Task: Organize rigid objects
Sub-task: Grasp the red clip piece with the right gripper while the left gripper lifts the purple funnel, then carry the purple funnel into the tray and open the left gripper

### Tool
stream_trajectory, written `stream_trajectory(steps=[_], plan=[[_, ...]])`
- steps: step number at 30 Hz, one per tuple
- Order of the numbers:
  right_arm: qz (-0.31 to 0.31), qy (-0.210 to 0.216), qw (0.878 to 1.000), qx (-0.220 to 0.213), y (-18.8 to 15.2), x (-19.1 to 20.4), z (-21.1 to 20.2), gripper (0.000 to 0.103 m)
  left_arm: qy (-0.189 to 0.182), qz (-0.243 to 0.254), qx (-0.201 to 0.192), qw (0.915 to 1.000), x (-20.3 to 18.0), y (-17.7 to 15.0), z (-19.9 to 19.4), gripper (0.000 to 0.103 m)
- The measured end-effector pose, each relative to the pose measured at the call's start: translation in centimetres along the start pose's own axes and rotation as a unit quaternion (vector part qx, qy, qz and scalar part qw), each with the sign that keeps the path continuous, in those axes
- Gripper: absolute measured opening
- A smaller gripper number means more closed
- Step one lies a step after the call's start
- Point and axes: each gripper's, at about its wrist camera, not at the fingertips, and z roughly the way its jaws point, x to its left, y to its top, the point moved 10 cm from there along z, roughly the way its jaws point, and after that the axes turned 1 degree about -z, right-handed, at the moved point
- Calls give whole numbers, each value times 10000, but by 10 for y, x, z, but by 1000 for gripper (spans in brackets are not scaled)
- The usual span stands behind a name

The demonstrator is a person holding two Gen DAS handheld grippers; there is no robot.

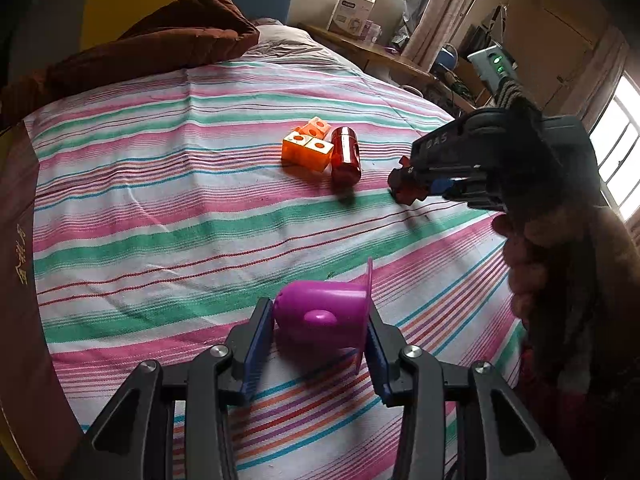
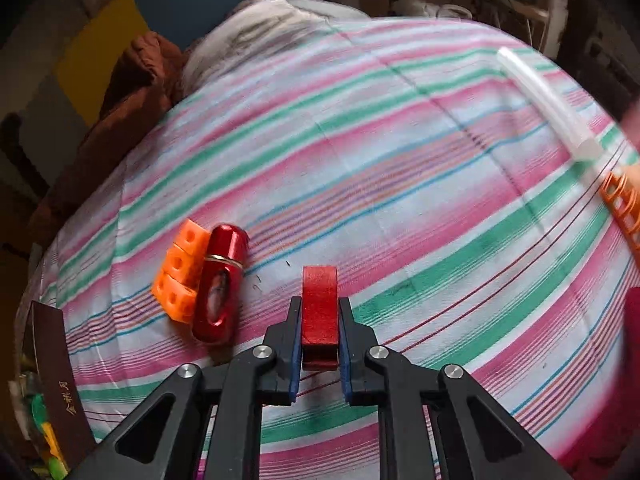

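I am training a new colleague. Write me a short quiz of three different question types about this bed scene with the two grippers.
1. True or false: the right gripper is shut on a flat red block.
2. Multiple choice: what sits between the left gripper fingers? A) a purple plastic cup lying on its side; B) a green bottle; C) a white tube.
3. Fill in: the red metallic capsule-shaped case lies on the striped bedsheet touching a group of ____ cubes.

Key: 1 true; 2 A; 3 orange.
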Motion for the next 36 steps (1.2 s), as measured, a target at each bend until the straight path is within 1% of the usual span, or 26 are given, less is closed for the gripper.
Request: stream_trajectory(steps=[2, 8, 11, 14, 16, 19, 23, 26, 29, 33, 36], plan=[[-76, -60, 9999, -33, 1, 1, 0, 15, 1, -7, -11, 10000, 0, 0, 0, 43], [-102, -32, 9999, 13, 1, 6, 5, 15, 124, 10, -53, 9999, 0, 0, -2, 42], [-38, 1, 10000, 9, 4, 3, 6, 15, 287, 30, 30, 9996, -2, 0, -6, 42], [-215, -107, 9997, 0, 4, 6, 7, 15, 440, 145, -19, 9989, -5, -2, -19, 41], [-339, -200, 9992, -14, 5, 8, 8, 15, 484, 223, -127, 9985, -8, -2, -34, 41], [-386, -234, 9990, -21, 6, 9, 9, 15, 570, 263, -422, 9971, -6, 3, -67, 41], [-641, -392, 9971, -72, 3, 10, 7, 16, 760, 148, -810, 9937, 6, 11, -111, 41], [-817, -496, 9954, -118, 5, 11, 8, 16, 998, -6, -1095, 9890, 24, 16, -143, 41], [-951, -572, 9937, -168, 5, 10, 7, 16, 1392, -80, -1339, 9811, 46, 17, -172, 41], [-1125, -703, 9909, -228, 0, 7, -1, 16, 1676, -291, -1495, 9740, 71, 13, -197, 41], [-1232, -793, 9888, -272, 1, 9, 1, 16, 1824, -456, -1566, 9696, 87, 8, -211, 41]])
